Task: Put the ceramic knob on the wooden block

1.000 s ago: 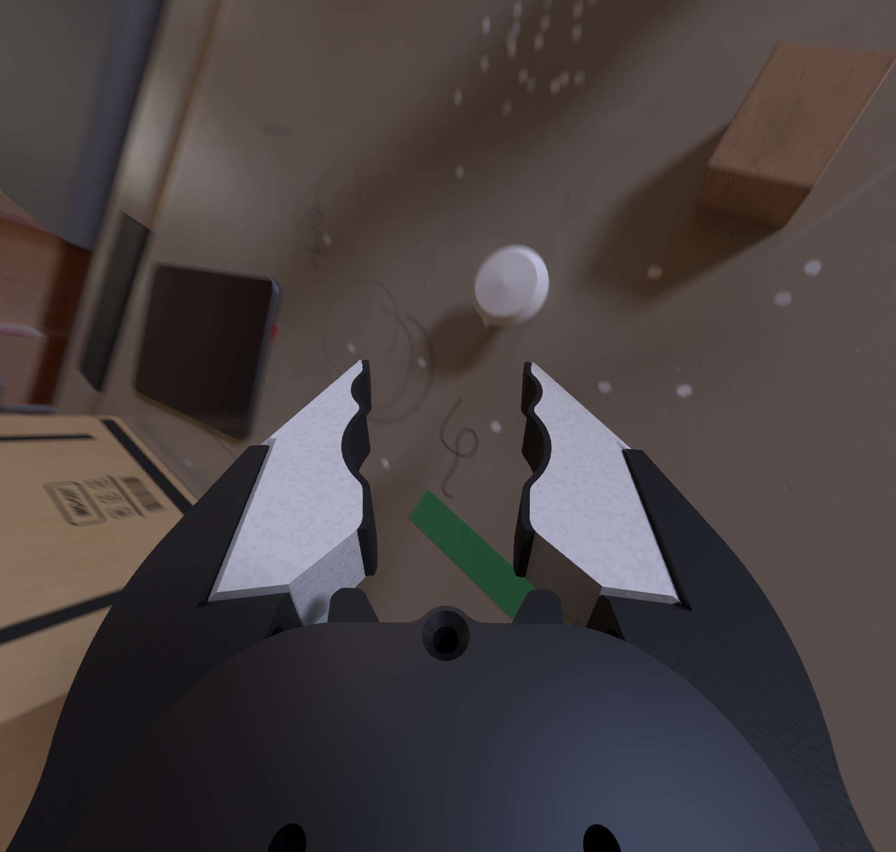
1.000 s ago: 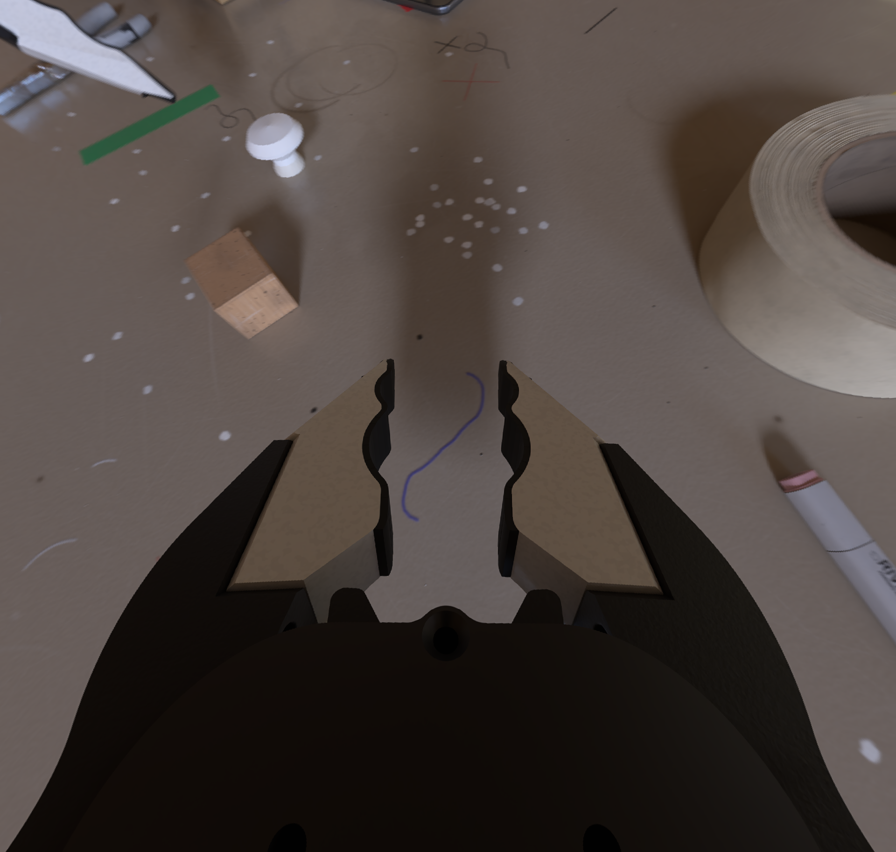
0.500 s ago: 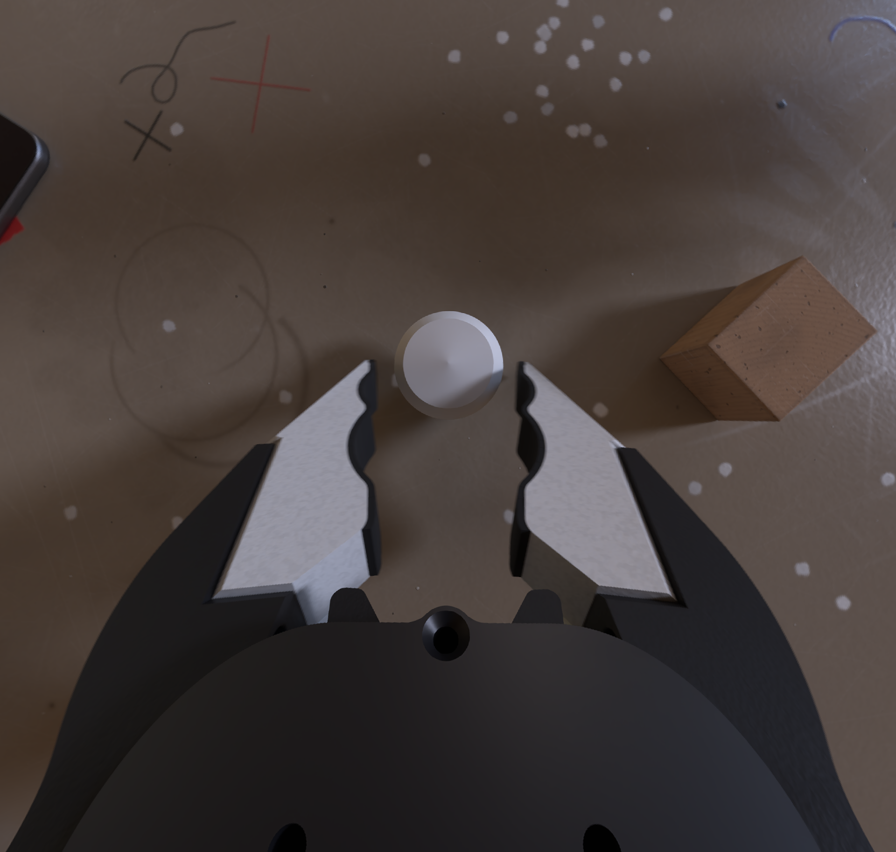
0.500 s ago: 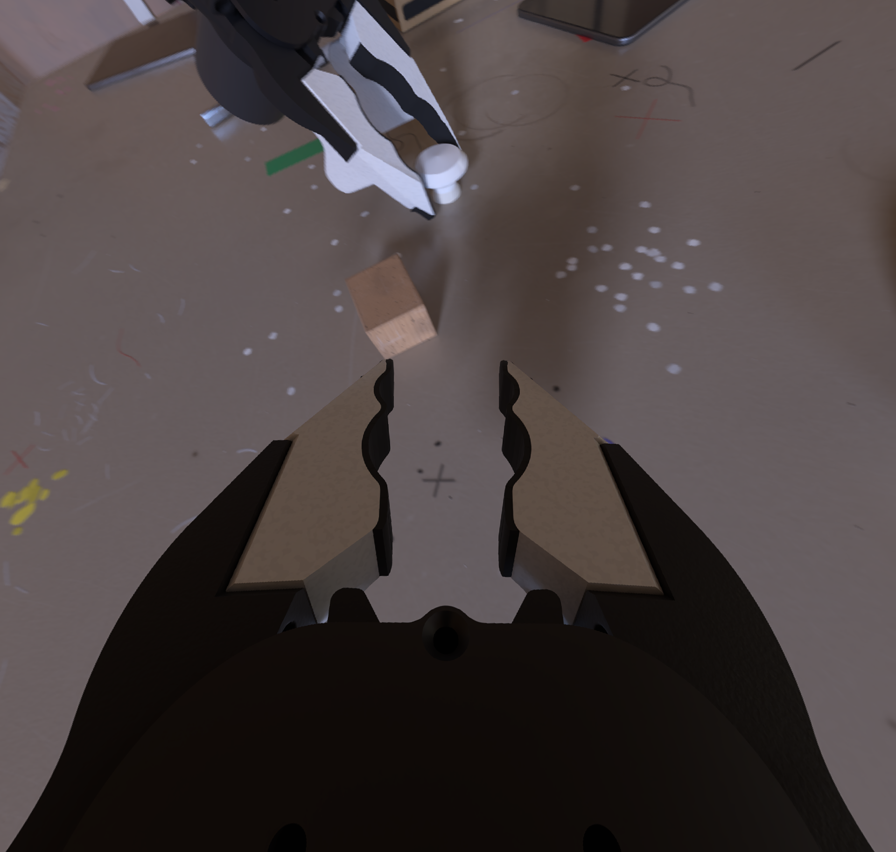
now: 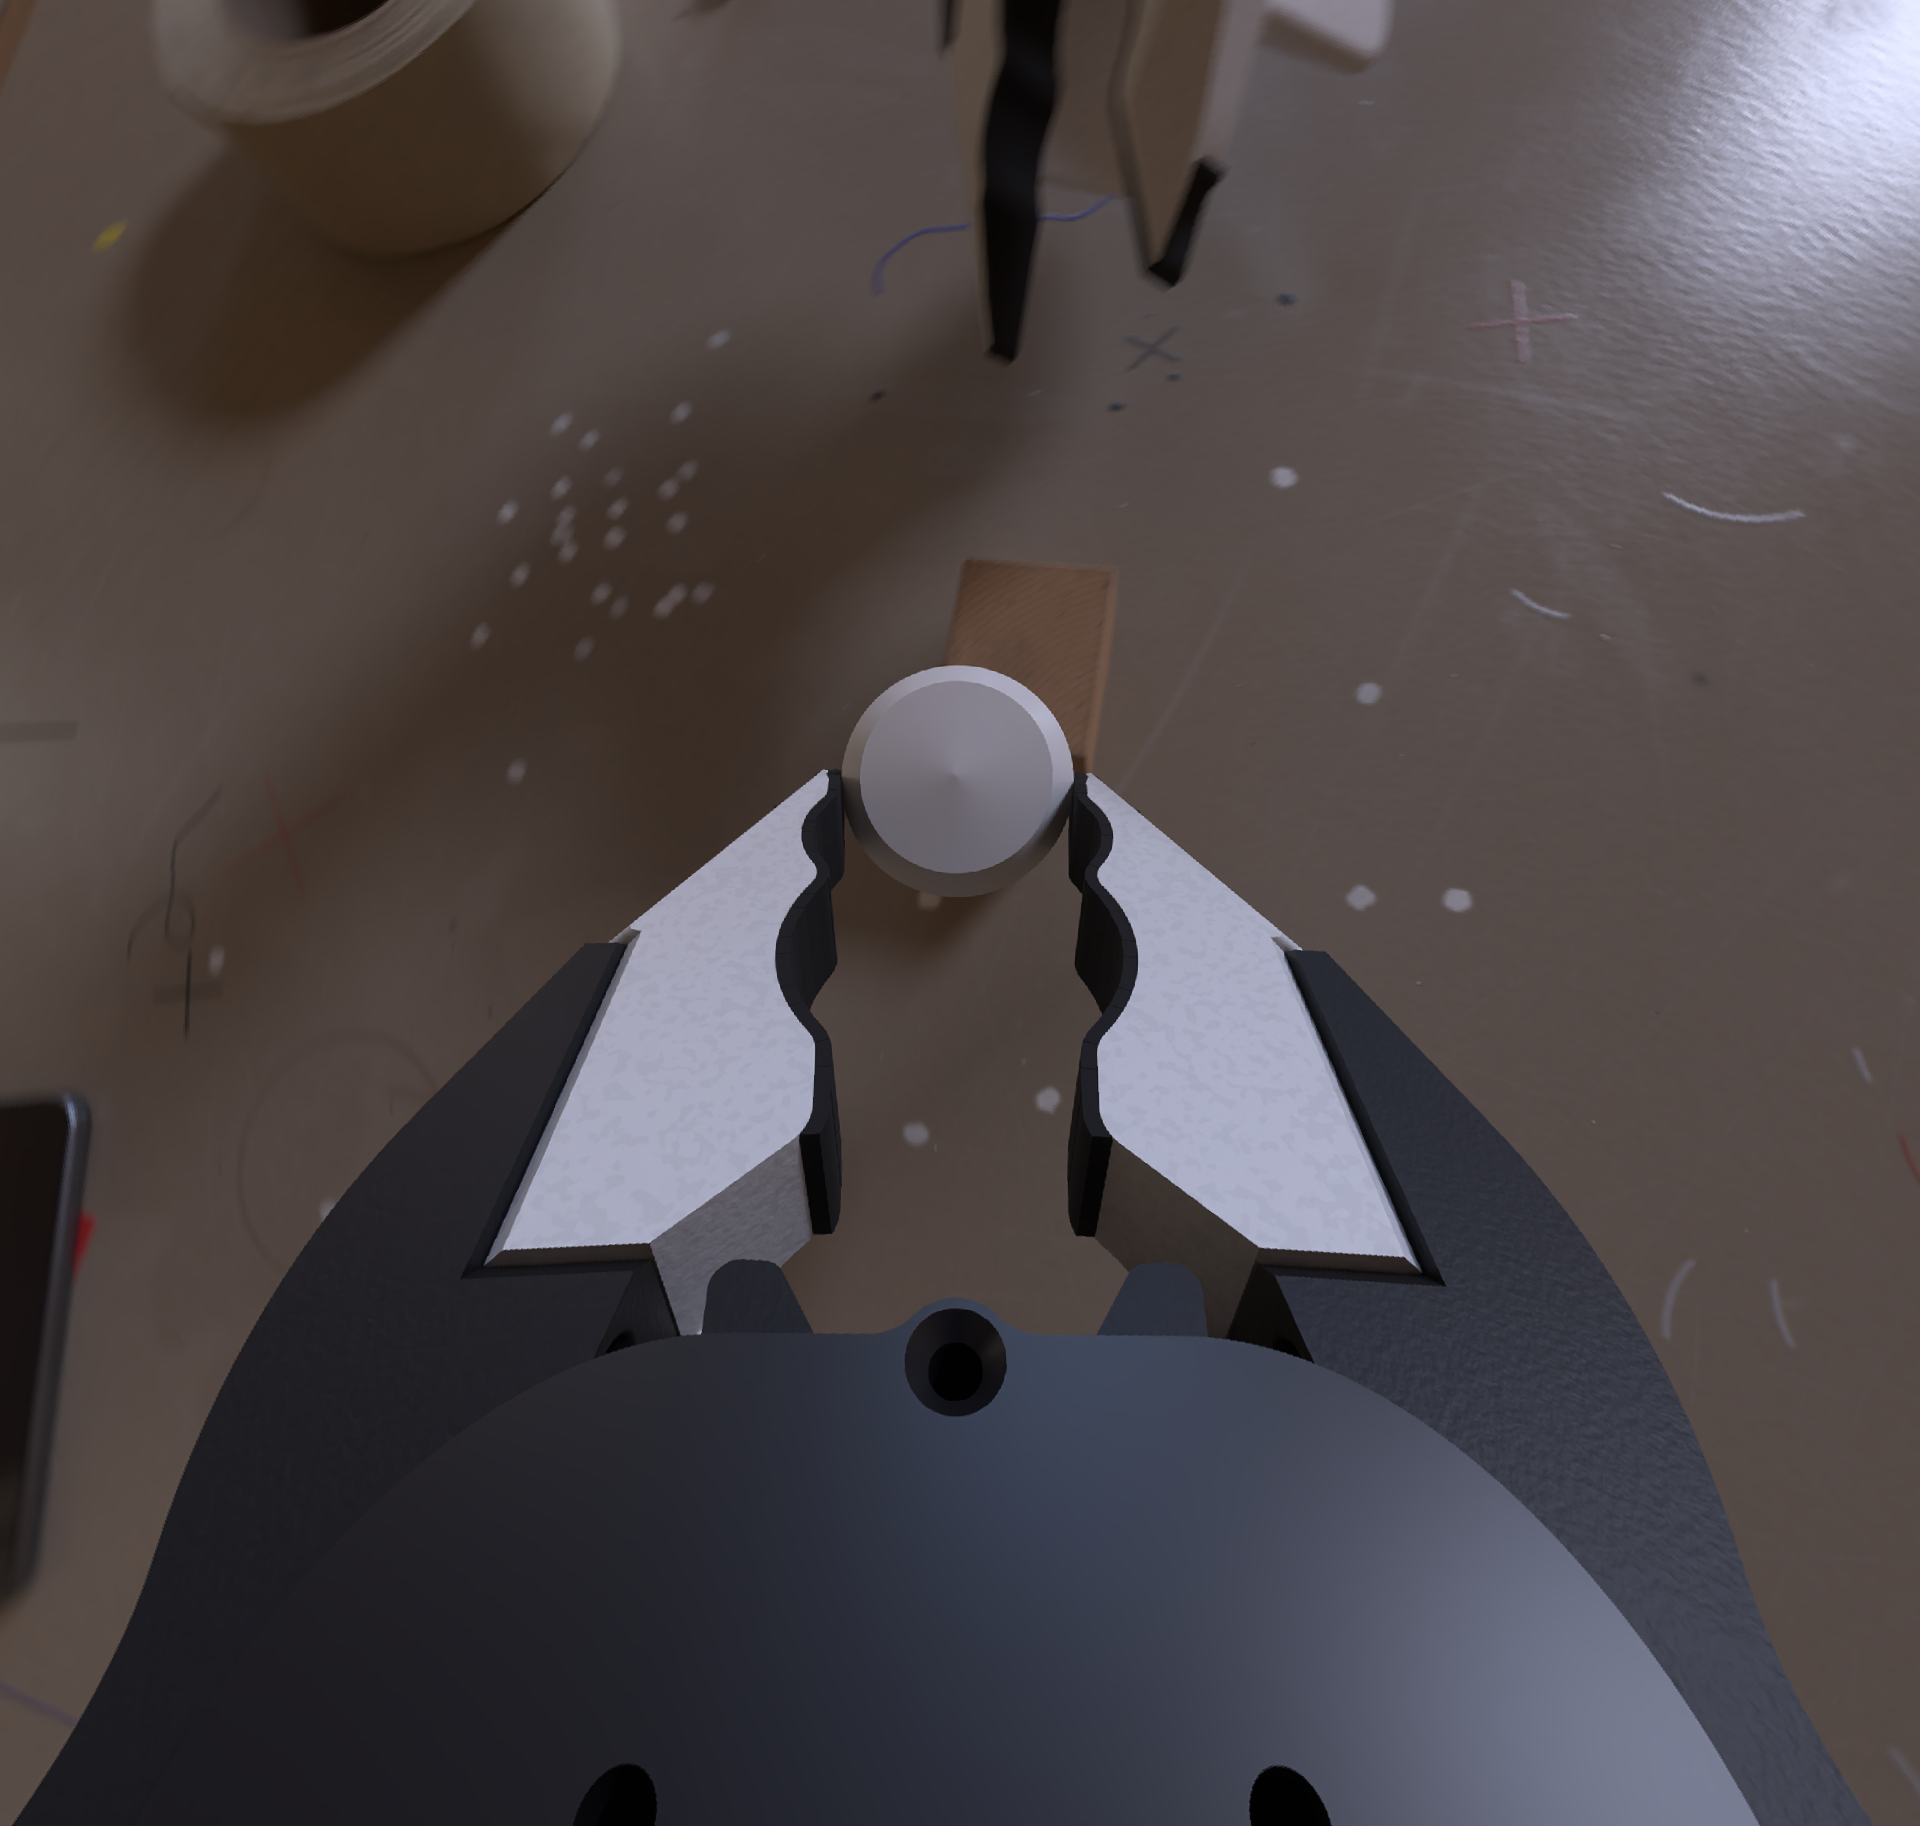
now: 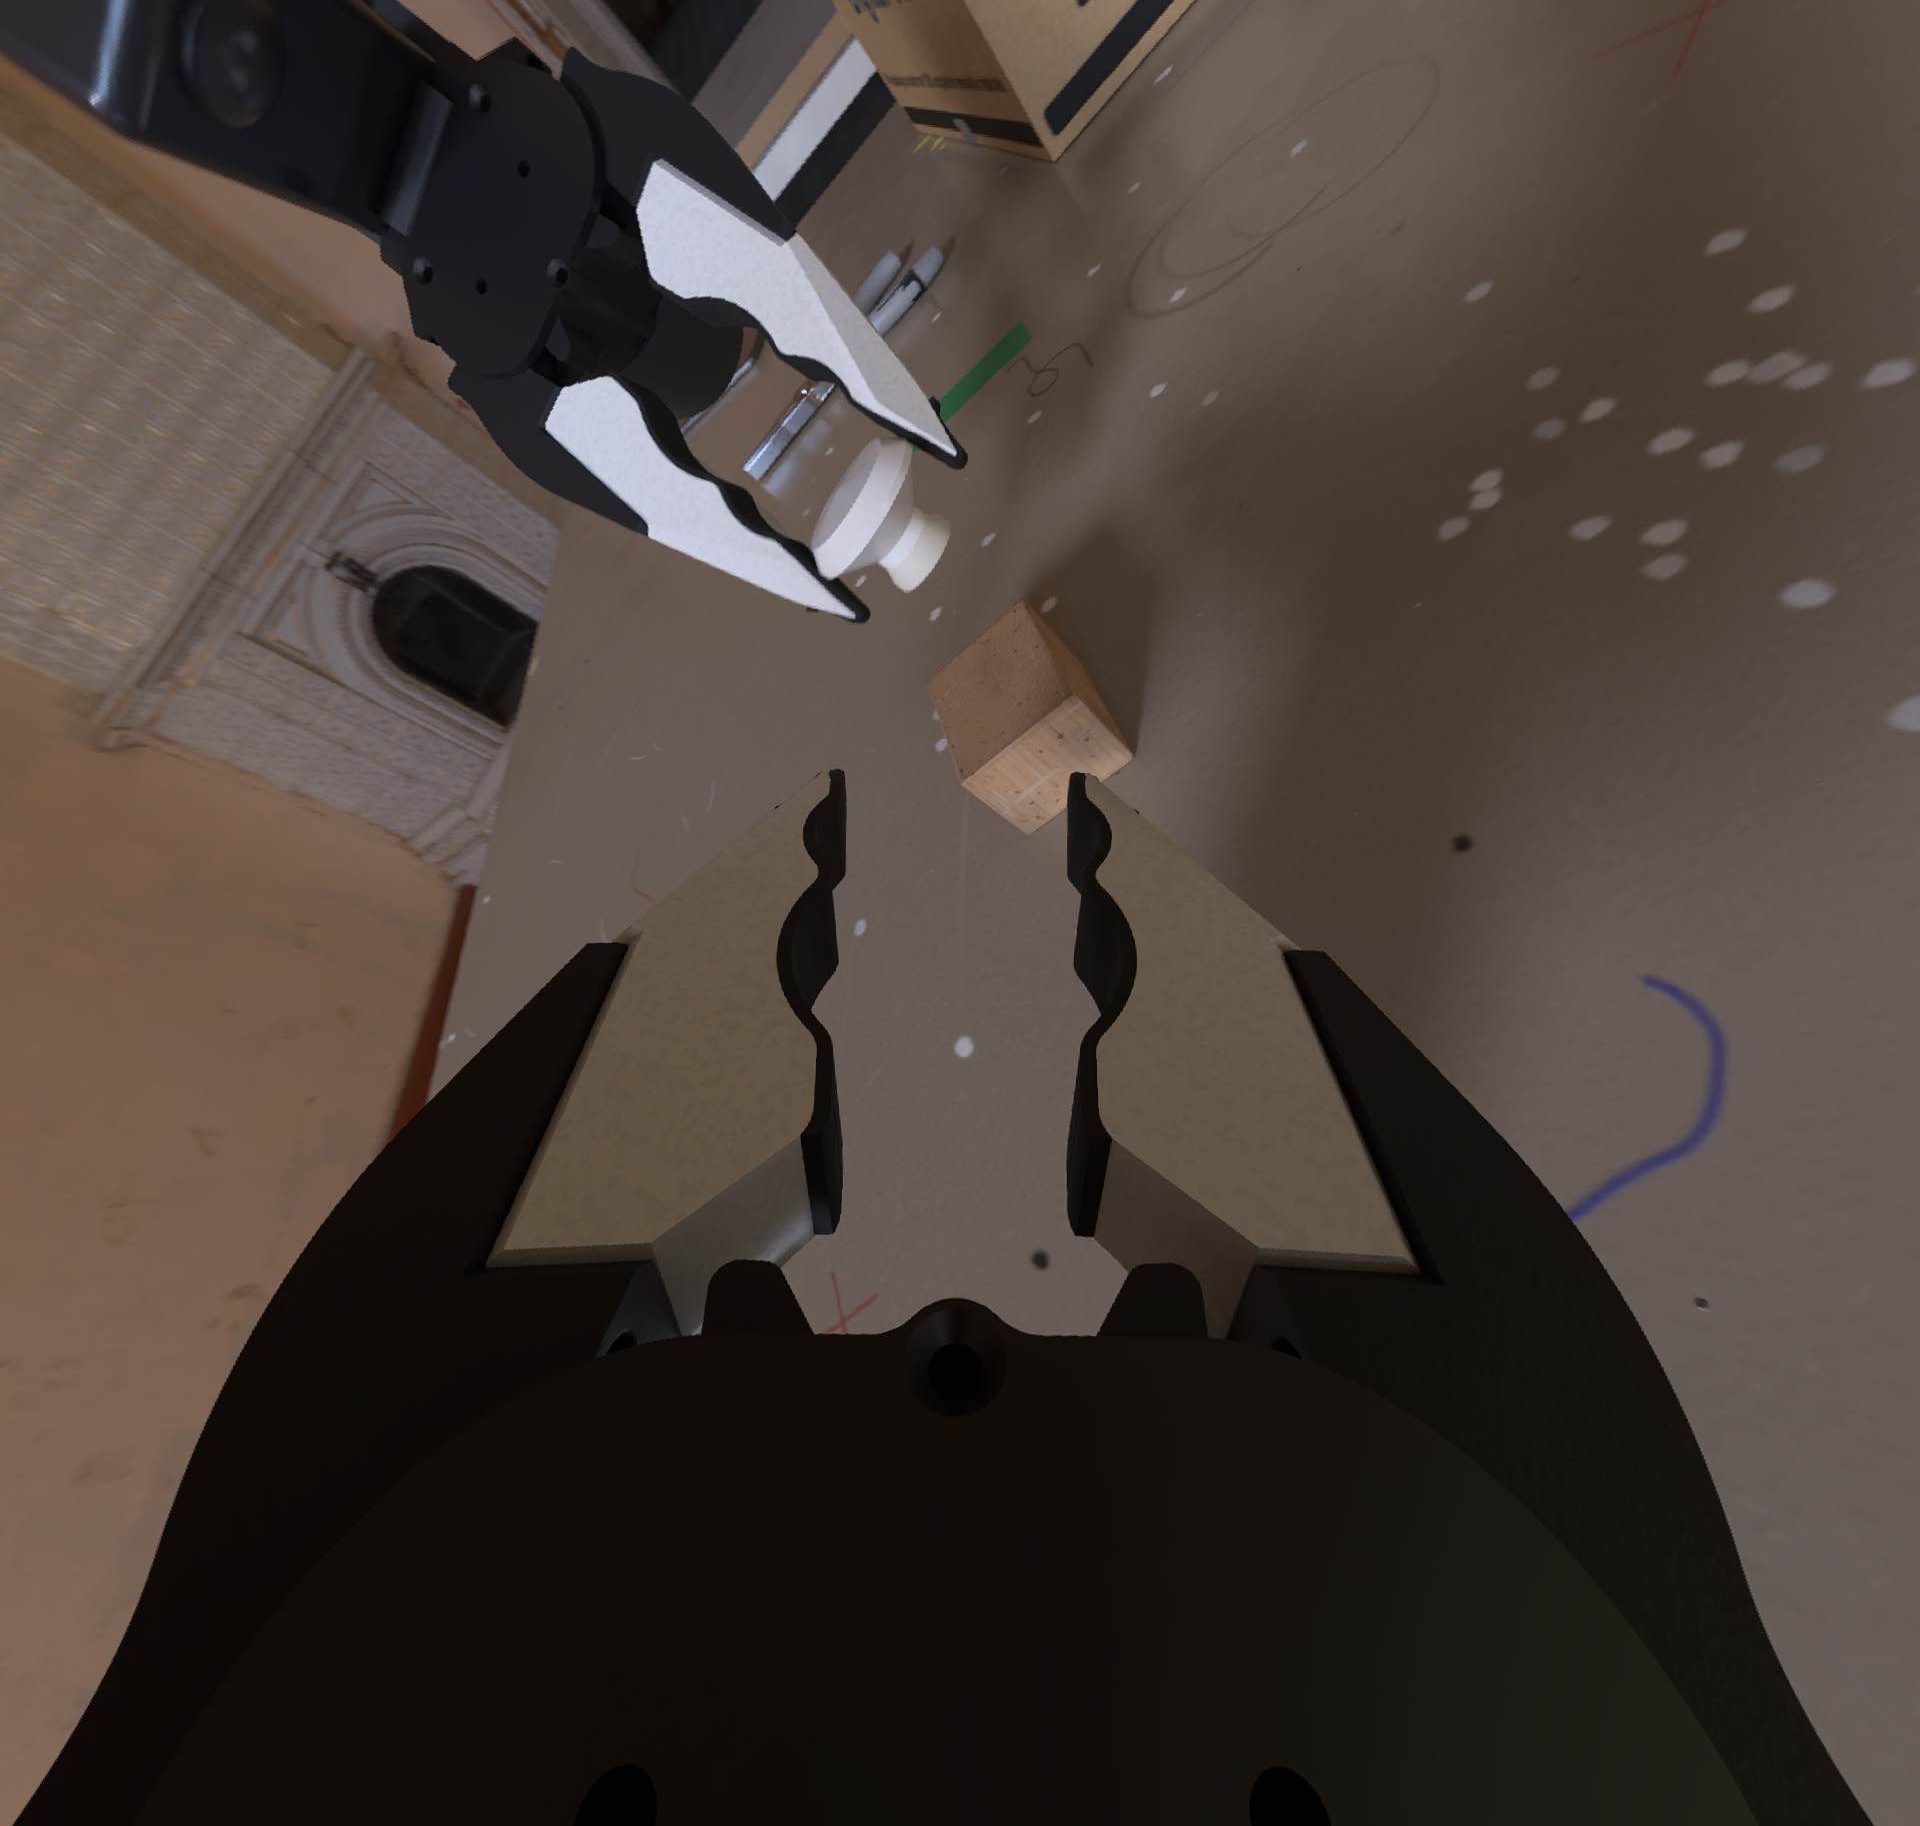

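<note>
Gripping the ceramic knob by its round head, the left gripper holds it between both fingertips, partly covering the wooden block just beyond. Farther past the block are a tape roll and the right gripper.

Seen from the right wrist, the right gripper has its fingers parted around nothing, near the block. The knob hangs clear of the table, above and beside the block, pinched by the left gripper. A cardboard box stands well beyond.
</note>
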### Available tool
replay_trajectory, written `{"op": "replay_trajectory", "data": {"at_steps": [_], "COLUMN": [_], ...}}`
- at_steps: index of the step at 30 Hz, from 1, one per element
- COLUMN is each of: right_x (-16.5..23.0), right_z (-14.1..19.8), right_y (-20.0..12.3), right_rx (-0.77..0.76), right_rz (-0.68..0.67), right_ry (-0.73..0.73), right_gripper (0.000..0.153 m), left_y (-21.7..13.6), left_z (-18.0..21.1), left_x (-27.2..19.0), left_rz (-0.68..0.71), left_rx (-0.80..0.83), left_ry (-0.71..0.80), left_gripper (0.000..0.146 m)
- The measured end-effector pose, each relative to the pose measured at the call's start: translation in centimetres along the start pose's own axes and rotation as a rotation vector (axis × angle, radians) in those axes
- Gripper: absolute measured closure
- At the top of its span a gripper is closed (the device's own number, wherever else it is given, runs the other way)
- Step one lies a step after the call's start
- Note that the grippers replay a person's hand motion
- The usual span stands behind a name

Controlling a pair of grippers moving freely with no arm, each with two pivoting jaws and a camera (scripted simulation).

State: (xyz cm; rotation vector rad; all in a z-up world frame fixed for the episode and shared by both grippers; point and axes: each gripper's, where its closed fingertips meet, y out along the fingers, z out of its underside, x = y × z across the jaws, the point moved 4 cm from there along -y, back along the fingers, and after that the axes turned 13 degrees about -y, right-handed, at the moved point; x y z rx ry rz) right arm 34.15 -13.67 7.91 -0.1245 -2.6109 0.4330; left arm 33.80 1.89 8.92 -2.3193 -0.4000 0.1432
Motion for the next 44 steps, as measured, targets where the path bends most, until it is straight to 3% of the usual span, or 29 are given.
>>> {"op": "replay_trajectory", "data": {"at_steps": [6, 12, 16, 28, 31, 35, 39, 44], "right_x": [0.3, -0.1, 0.3, 0.1, -0.3, -0.8, -1.0, -1.1], "right_z": [1.2, 1.7, 1.1, 1.6, 1.9, 2.0, 2.1, 1.9], "right_y": [0.7, 0.9, 1.5, 2.6, 2.5, 2.7, 2.9, 2.6], "right_rx": [0.073, 0.272, 0.282, 0.242, 0.268, 0.275, 0.278, 0.276], "right_rz": [-0.037, 0.137, 0.205, 0.125, 0.151, 0.173, 0.181, 0.199], "right_ry": [-0.032, -0.363, -0.514, -0.367, -0.379, -0.396, -0.412, -0.464], "right_gripper": [0.103, 0.089, 0.084, 0.093, 0.088, 0.085, 0.083, 0.083], "left_y": [2.4, 3.9, 4.1, 4.0, 3.3, 1.3, 0.2, 1.2], "left_z": [-2.1, -2.3, -2.1, -2.0, -2.2, -2.0, -0.3, 2.7], "left_x": [-1.0, -1.1, -1.2, -1.2, -1.4, -2.0, -2.7, -3.4], "left_rz": [0.116, 0.161, 0.142, 0.107, 0.097, 0.037, -0.023, -0.092], "left_rx": [0.076, 0.148, 0.165, 0.131, 0.098, 0.029, -0.044, -0.044], "left_ry": [0.110, 0.131, 0.136, 0.097, 0.090, 0.055, -0.085, -0.309], "left_gripper": [0.103, 0.103, 0.103, 0.103, 0.077, 0.071, 0.069, 0.072]}}
